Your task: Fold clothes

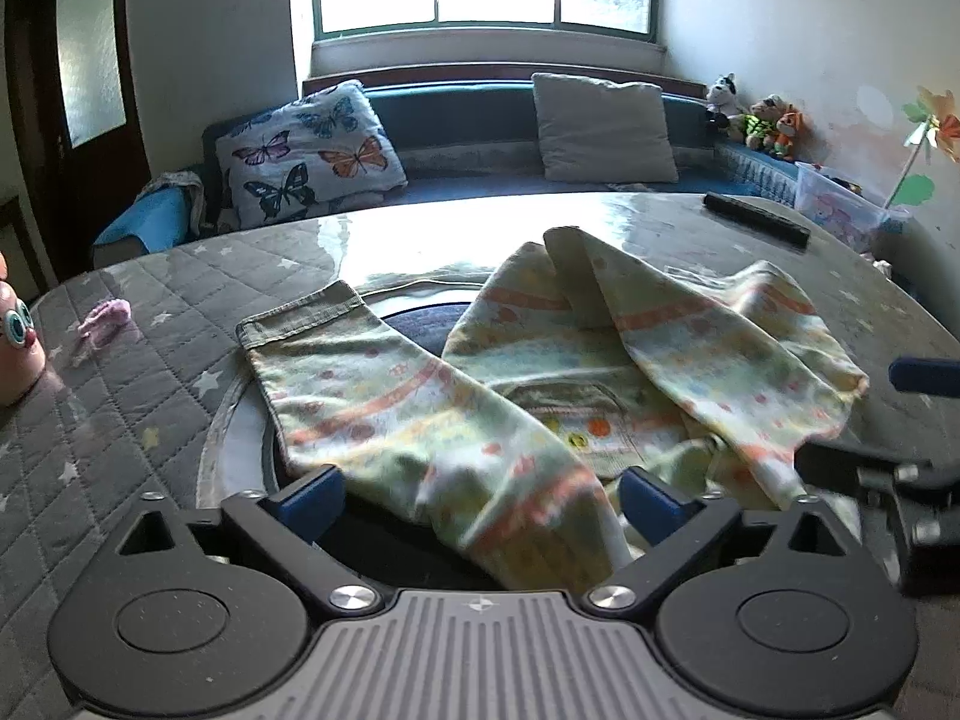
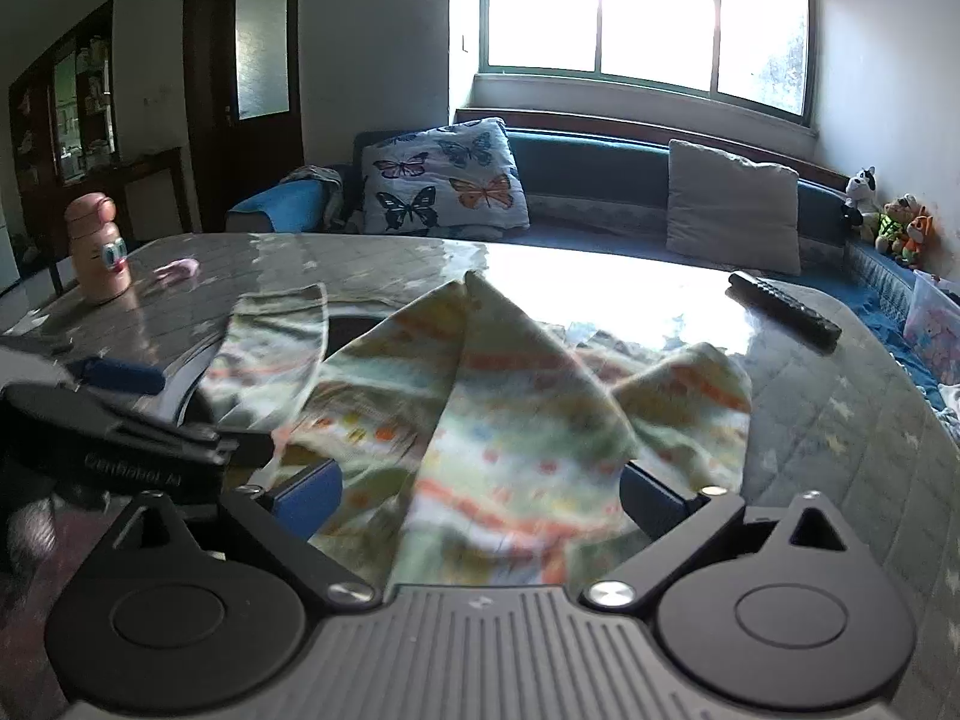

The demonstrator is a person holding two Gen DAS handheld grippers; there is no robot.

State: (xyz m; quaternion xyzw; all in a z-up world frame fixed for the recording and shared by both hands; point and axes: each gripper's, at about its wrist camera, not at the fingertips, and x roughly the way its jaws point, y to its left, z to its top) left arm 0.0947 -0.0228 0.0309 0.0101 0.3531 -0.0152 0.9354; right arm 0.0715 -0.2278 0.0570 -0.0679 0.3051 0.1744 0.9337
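Observation:
A pale green child's garment [image 1: 540,378] with orange stripes and small prints lies crumpled on the round table [image 1: 180,312]. One leg with a ribbed cuff stretches to the left, other parts are bunched in folds. My left gripper [image 1: 480,501] is open, its blue fingers on either side of the near cloth, which drapes over it. My right gripper [image 2: 480,498] is open too, with the garment [image 2: 492,396] lying between and over its fingers. The right gripper's body shows at the right edge of the left wrist view [image 1: 888,480].
A black remote control [image 1: 756,217] lies at the table's far right. A pink bottle with eyes [image 2: 99,252] and a small pink object [image 2: 177,270] sit at the far left. Behind the table is a blue sofa [image 1: 468,114] with cushions and plush toys.

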